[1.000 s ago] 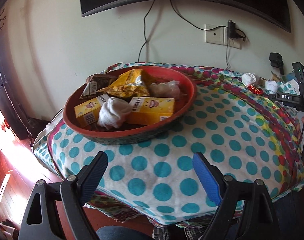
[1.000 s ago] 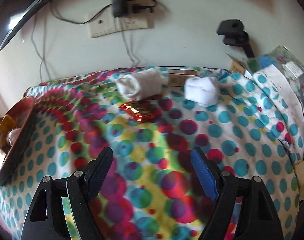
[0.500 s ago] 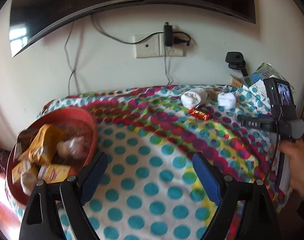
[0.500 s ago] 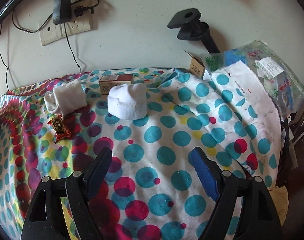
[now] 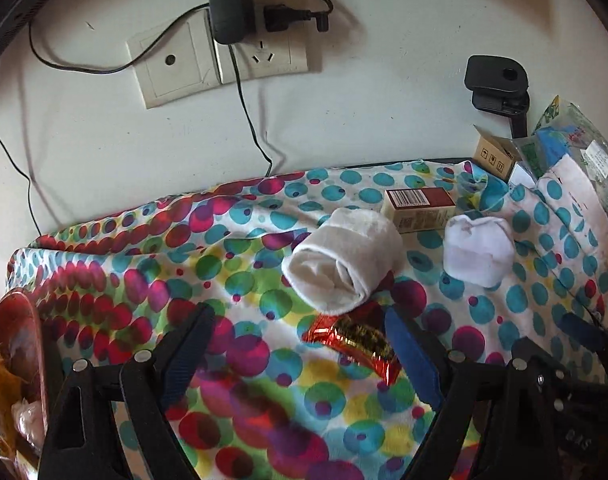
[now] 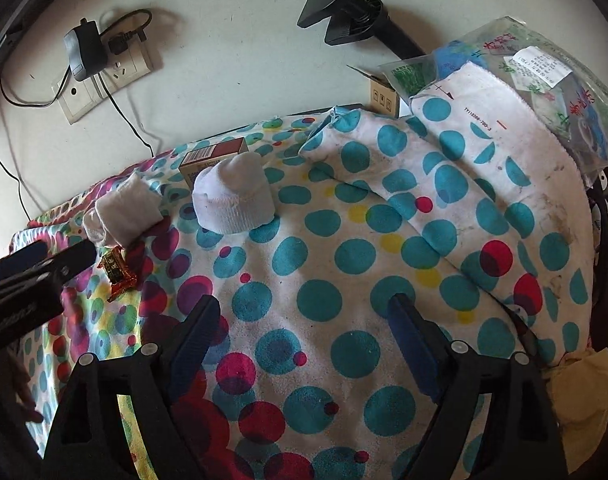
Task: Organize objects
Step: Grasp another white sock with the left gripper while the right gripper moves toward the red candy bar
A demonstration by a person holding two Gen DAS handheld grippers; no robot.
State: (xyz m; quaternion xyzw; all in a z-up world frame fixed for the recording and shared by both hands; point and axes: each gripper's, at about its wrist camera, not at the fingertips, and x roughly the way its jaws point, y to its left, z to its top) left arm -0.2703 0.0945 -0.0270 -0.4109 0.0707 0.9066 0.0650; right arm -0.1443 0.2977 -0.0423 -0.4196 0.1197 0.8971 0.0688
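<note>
On the dotted cloth [image 5: 263,400] lie a rolled white sock [image 5: 342,264], a second white sock [image 5: 478,250], a small red-and-cream box [image 5: 420,208] and a red-gold candy wrapper [image 5: 352,338]. My left gripper [image 5: 299,344] is open just in front of the rolled sock. The wrapper lies between its fingers, close to the blue one, and is not gripped. My right gripper [image 6: 304,340] hovers over bare cloth, its jaws opening with nothing between them. Ahead of it sits the second sock [image 6: 233,196]; the rolled sock [image 6: 125,210], box [image 6: 213,156] and wrapper [image 6: 117,272] are further left.
A red basket [image 5: 19,344] holding snack packs shows at the left edge. Against the wall are a socket with a charger [image 5: 227,4], a black clamp mount [image 6: 356,20], a cardboard box [image 5: 496,156] and a plastic bag [image 6: 544,76] on a towel. A hand [image 6: 7,384] holds the left gripper.
The left gripper has swung right, from the basket to the socks and wrapper. The right gripper has drifted right and its jaws stand a little wider.
</note>
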